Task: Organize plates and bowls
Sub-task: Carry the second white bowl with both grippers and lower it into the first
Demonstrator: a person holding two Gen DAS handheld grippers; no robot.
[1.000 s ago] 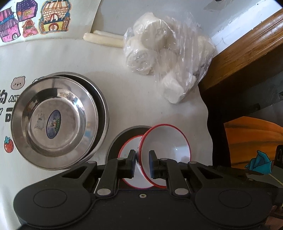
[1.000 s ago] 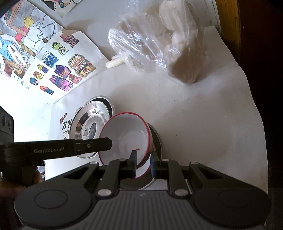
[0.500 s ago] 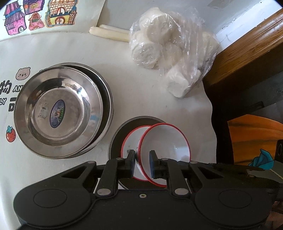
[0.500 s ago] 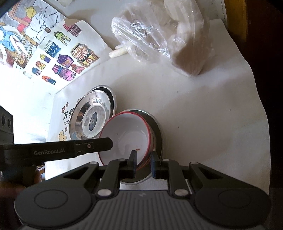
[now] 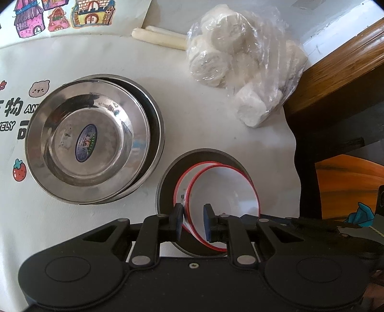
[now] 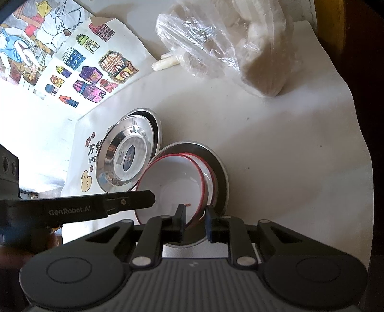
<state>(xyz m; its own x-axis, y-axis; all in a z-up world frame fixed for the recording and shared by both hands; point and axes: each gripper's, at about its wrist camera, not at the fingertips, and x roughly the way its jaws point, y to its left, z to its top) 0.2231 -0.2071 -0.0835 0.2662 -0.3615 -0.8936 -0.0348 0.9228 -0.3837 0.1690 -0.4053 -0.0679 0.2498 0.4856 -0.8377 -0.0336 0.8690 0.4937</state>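
Your left hand-held gripper (image 5: 193, 222) is closed on the near-left rim of the upper red-rimmed white bowl (image 5: 224, 196), one pad inside the rim and one outside, with only a narrow gap between the fingers. Your right hand-held gripper (image 6: 195, 222) pinches the same bowl (image 6: 171, 192) at its near-right rim, so you hold it from both sides. That bowl sits tilted inside a second red-rimmed bowl (image 5: 181, 189), whose rim peeks out along the left and far side, and both rest in a dark-rimmed steel plate (image 5: 165, 182). Just beside that plate, to its left, lies the stack of steel plates (image 5: 86, 141): a shiny one with an oval sticker set off-centre on a wider one beneath. The two stacks' edges come very close in the left wrist view, and in the right wrist view they overlap, so you cannot tell whether they touch. The white cloth-covered surface (image 5: 196, 124) is bare between the bowls and the plastic bag of white rolls (image 5: 242, 69) at the far side, and in the right wrist view a broad bare stretch (image 6: 288, 168) runs to the right of the bowls up to the cloth's wavy edge. Past that edge sits dark wooden furniture (image 5: 336, 79). A pale stick (image 5: 158, 38) lies near the bag, below the coloured house drawings (image 5: 64, 14).
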